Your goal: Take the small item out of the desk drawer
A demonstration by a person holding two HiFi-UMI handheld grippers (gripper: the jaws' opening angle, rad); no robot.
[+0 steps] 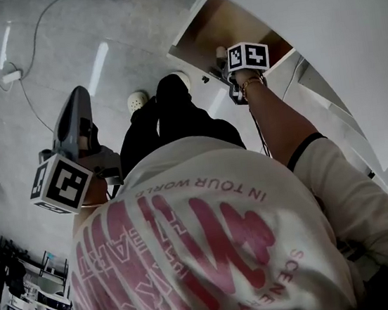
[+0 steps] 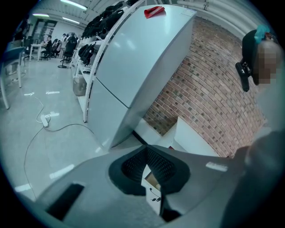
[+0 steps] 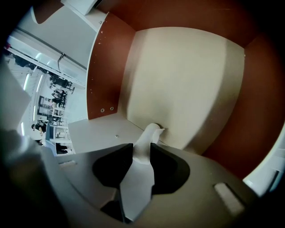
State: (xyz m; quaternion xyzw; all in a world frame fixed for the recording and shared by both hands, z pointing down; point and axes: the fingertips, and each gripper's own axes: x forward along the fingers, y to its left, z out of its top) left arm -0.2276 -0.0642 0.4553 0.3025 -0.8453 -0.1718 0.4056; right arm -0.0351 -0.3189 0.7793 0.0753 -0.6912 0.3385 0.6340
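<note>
The desk drawer [image 1: 196, 33] stands pulled out; it has brown walls [image 3: 107, 67] and a pale floor [image 3: 187, 80]. My right gripper [image 3: 142, 144] reaches into it, its marker cube [image 1: 247, 56] showing at the drawer's front. A small white item [image 3: 150, 132] lies between its jaws, fills the gap from pad to pad and pokes out past the tips onto the drawer floor. My left gripper [image 2: 144, 151] hangs away from the drawer, above the floor at the left [image 1: 75, 113], its tips together with nothing in them.
The white desk top [image 1: 318, 21] overhangs the drawer at the right. A cable and power strip [image 1: 10, 77] lie on the grey floor. Shelving [image 1: 22, 301] stands at the lower left. A brick wall [image 2: 209, 89] is behind the desk.
</note>
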